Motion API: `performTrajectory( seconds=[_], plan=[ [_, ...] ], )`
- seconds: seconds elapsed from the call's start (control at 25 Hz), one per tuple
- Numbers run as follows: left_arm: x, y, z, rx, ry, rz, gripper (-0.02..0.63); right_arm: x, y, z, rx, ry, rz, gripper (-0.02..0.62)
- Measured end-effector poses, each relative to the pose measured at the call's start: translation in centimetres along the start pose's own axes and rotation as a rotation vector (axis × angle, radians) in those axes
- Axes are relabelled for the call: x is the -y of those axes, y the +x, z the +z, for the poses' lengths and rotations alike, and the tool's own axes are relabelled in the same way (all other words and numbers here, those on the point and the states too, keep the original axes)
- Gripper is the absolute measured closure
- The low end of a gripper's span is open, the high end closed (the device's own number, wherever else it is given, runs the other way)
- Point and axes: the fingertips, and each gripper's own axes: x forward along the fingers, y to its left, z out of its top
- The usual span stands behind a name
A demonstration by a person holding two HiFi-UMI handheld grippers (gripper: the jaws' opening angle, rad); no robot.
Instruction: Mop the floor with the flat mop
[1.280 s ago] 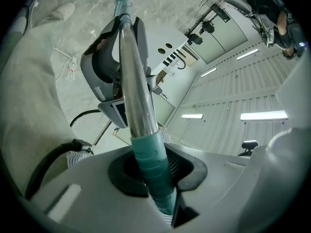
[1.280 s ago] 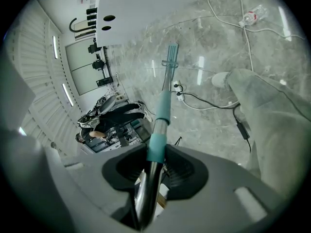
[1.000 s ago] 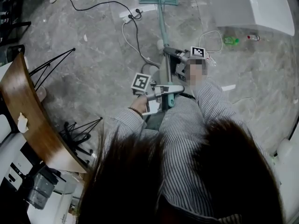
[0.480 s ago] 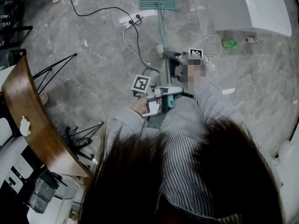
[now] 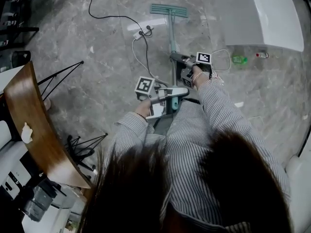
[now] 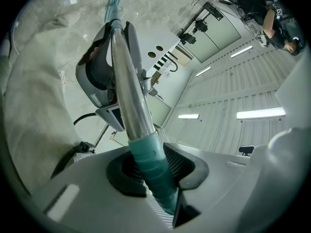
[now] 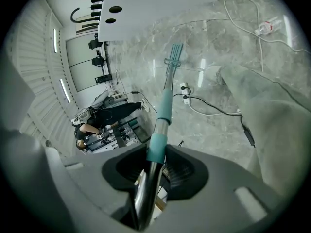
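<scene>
The flat mop's teal head (image 5: 168, 10) lies on the grey marble floor ahead of me, and its pole (image 5: 172, 38) runs back to both grippers. My right gripper (image 5: 177, 58) is farther down the pole, shut on it just below a teal sleeve (image 7: 158, 147). My left gripper (image 5: 177, 92) holds the teal end grip (image 6: 150, 161) near my body. Its jaws are opening, with the grip still between the pads and touching them. In the right gripper view the mop head (image 7: 174, 52) shows far off at the end of the pole (image 7: 164, 108).
A white power strip (image 5: 146, 27) with black and white cables lies left of the mop head. A wooden table top (image 5: 29, 120) and black wire legs (image 5: 58, 74) stand at the left. A white block (image 5: 277, 13), a green bottle (image 5: 237, 59) and a cable loop (image 5: 223, 57) lie at the right.
Both grippers have shifted a little along the floor with the handle, and the mop head now sits slightly nearer the power strip. The head camera has tilted, so the scene sits lower in view.
</scene>
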Motion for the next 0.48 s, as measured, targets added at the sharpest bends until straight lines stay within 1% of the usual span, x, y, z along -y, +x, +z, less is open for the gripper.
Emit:
performTrajectory(
  seconds=[0.16,0.28,0.48],
  plan=[
    [2.1,0.4,5.7,0.027,0.006,-0.013,0.503,-3.2,3.0,4.3,-0.01,0.005,0.012,0.474],
    [2.9,1.2,9.6,0.034,0.009,0.001,0.503,-5.4,4.5,7.4,0.0,0.028,0.033,0.476],
    [5.9,4.7,17.5,0.035,0.018,0.01,0.505,-10.9,6.5,14.4,-0.009,0.019,0.028,0.476]
  ],
)
